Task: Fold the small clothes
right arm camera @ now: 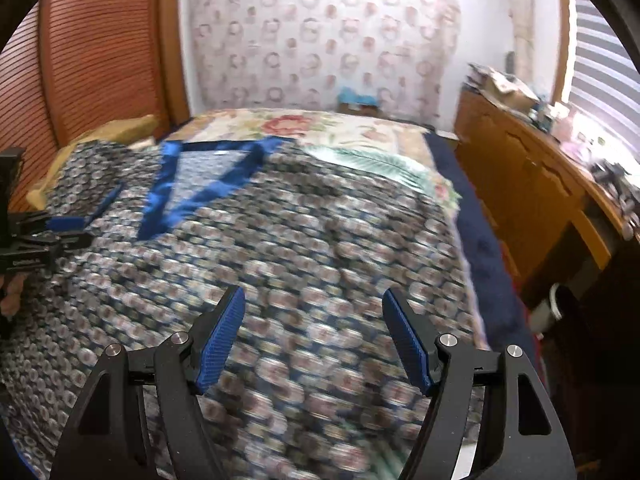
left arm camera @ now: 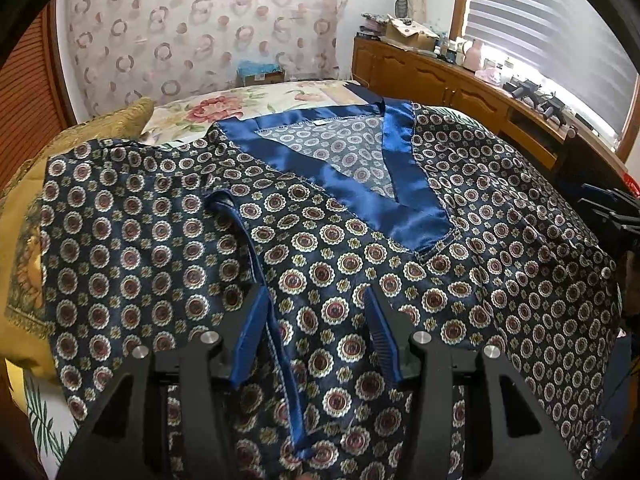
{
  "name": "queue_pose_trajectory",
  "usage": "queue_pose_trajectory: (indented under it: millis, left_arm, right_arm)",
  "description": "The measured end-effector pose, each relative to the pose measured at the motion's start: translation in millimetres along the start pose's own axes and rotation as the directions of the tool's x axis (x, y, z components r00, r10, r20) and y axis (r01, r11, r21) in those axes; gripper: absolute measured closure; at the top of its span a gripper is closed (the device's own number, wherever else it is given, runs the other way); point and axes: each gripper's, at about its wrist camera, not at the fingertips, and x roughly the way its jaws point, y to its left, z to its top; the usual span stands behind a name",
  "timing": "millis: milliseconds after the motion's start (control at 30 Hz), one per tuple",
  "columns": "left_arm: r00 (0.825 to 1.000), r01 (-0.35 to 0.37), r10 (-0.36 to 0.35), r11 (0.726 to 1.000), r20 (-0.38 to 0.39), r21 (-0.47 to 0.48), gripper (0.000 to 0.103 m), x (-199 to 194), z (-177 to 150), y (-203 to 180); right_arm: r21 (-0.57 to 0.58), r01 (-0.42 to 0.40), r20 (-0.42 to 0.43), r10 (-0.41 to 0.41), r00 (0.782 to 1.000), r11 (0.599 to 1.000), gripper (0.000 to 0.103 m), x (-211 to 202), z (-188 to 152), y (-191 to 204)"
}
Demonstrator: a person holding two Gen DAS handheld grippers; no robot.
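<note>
A navy top with a medallion print [left arm camera: 460, 272] lies spread on the bed, its blue satin V-collar [left arm camera: 404, 184] pointing toward me. One sleeve is folded inward, and its blue-trimmed edge [left arm camera: 256, 264] runs down past my left gripper [left arm camera: 316, 296]. That gripper hovers low over the cloth, jaws partly apart, and the pads press on nothing. In the blurred right wrist view, my right gripper [right arm camera: 314, 294] stands open over the top [right arm camera: 320, 240], nothing between its pads. The collar [right arm camera: 200, 184] shows at upper left. The left gripper [right arm camera: 40, 232] sits at the left edge of that view.
The bed carries a floral cover [left arm camera: 224, 112] and a yellow pillow [left arm camera: 24, 240] at the left. A wooden cabinet [left arm camera: 440, 76] cluttered with items runs along the right under a window with blinds [left arm camera: 540, 24]. A small box [left arm camera: 260, 74] sits by the far wall.
</note>
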Motion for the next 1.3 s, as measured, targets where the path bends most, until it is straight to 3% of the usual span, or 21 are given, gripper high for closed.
queue_pose_trajectory:
  millis: [267,600,1067,1167,1233,1300]
  left_arm:
    - [1.000,0.002,-0.001,1.000,-0.024,0.021,0.054,14,1,-8]
    - [1.000,-0.008,0.009,0.998,-0.023,0.058,0.052,17,0,-15]
    - [1.000,-0.006,0.008,0.998,-0.025,0.061,0.047,18,0,-16]
    - [1.000,-0.007,0.008,0.998,-0.025,0.061,0.047,18,0,-16]
    - [1.000,-0.007,0.009,0.998,-0.025,0.061,0.047,18,0,-16]
    - [1.000,-0.009,0.011,0.998,-0.025,0.063,0.046,18,0,-16]
  right_arm:
    - [0.079,0.090,-0.040,-0.087,0.995,0.993,0.030,-2,-19,-56]
    - [0.134,0.077,-0.101,-0.063,0.993,0.988,0.034,4,-39,-82]
    - [0.128,0.037,-0.118,-0.021,0.993,0.991,0.065,-4,-56,-86]
    - [0.105,0.051,-0.118,-0.038,0.992,0.993,0.078,-7,-56,-86]
    - [0.085,0.075,-0.121,-0.065,0.991,0.994,0.094,-8,-56,-87]
    - [0.086,0.062,-0.114,-0.052,0.992,0.994,0.099,-11,-55,-89]
